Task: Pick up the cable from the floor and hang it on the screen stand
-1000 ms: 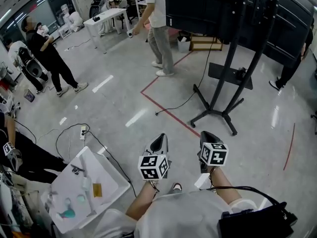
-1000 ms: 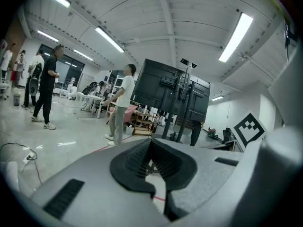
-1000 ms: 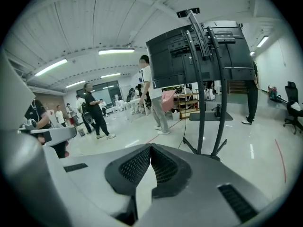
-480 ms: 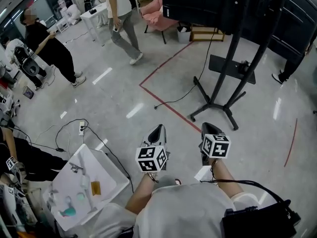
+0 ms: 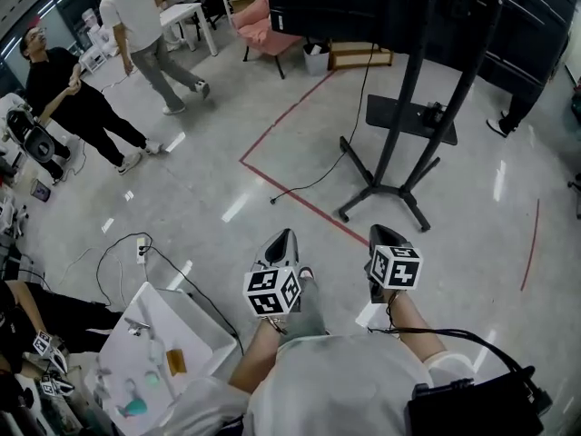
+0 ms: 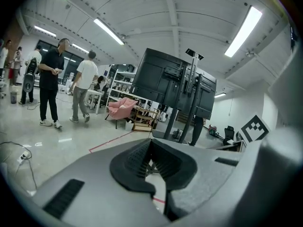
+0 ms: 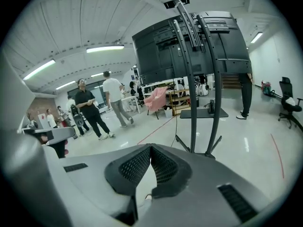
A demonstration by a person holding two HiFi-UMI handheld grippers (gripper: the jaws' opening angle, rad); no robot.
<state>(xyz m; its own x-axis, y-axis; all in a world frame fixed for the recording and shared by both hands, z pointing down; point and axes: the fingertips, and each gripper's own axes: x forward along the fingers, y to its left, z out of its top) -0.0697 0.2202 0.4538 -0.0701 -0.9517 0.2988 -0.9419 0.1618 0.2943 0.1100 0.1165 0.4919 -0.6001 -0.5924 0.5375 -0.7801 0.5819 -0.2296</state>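
A thin black cable (image 5: 320,178) drops from the big dark screen (image 5: 363,3) and trails across the floor to a loose end (image 5: 272,200) near the red tape. The black screen stand (image 5: 392,134) rises on splayed legs just ahead of me. My left gripper (image 5: 280,239) and right gripper (image 5: 381,234) are held side by side above the floor, short of the cable's end and the stand's legs. Both are shut, with nothing between the jaws. The right gripper view has the stand (image 7: 190,84) and the cable (image 7: 176,122) beyond my right gripper (image 7: 150,147). The left gripper view shows the stand (image 6: 188,105) past my left gripper (image 6: 150,141).
A white table (image 5: 204,321) with small tools stands at lower left, beside a power strip (image 5: 140,246) with looping cords. Two people (image 5: 143,25) (image 5: 68,94) are at the far left. A red tape line (image 5: 300,203) crosses the floor. A pink chair (image 5: 259,21) sits behind.
Both grippers and my view have advanced toward the stand, which now sits closer. The person in the white shirt has walked off to the left. The jaws stay shut.
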